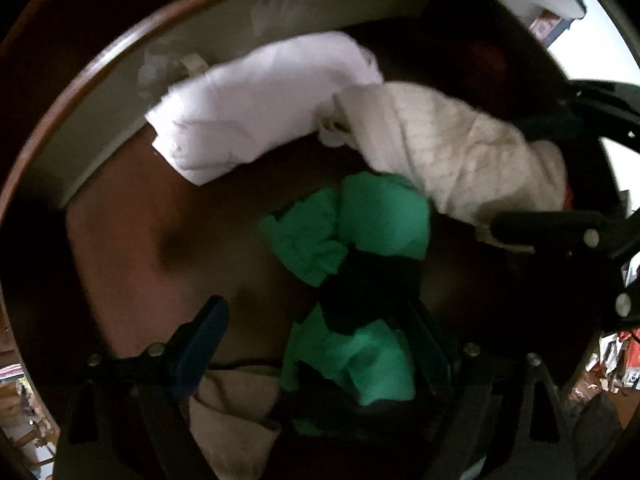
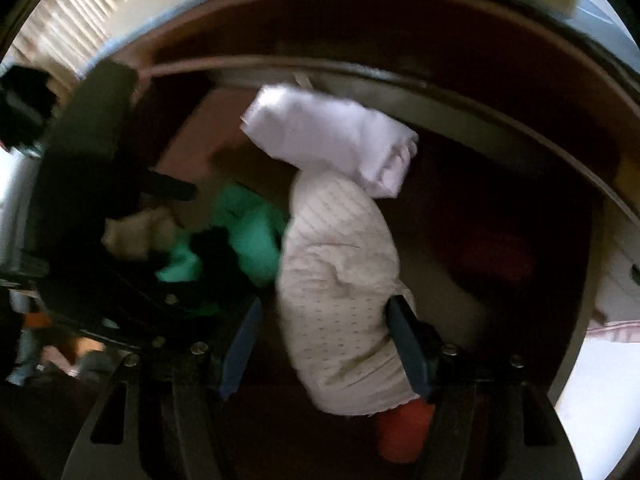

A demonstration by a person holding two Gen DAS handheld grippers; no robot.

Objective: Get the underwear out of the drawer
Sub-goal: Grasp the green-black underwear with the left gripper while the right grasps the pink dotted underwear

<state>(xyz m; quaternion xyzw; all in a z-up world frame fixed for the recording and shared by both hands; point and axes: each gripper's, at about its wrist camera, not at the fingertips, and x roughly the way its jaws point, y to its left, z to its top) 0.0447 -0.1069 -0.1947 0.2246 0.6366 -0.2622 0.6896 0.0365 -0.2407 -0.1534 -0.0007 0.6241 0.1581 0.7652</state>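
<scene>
underwear still in the drawer, both hand-held grippers over it

drawer (image 1: 120, 216) interior with a reddish-brown floor and a pale inner wall fills both wrist views. a green and black piece of underwear (image 1: 380, 216) lies crumpled near the middle of the floor. the left hand-held gripper (image 1: 320, 344) points down over it with its jaws spread wide; the green and black cloth lies between the 2 blue-padded fingers (image 1: 204, 336), and the blur does not let me tell whether a pad touches it. a beige cloth (image 1: 236, 404) sits low beside the left finger. a folded white garment (image 1: 264, 104) lies against the pale wall, and a cream dotted garment (image 1: 460, 148) runs from it toward the right side. the right hand-held gripper (image 2: 324, 344) straddles that cream dotted garment (image 2: 340, 280), jaws partly apart, one pad at the cloth's edge and the other with a dark gap beside it, so no firm squeeze shows. something orange-red (image 2: 404, 432) peeks out under the cream garment's near end. in the right wrist view the left hand-held gripper's dark body (image 2: 100, 208) stands over the green underwear (image 2: 248, 224).
</scene>
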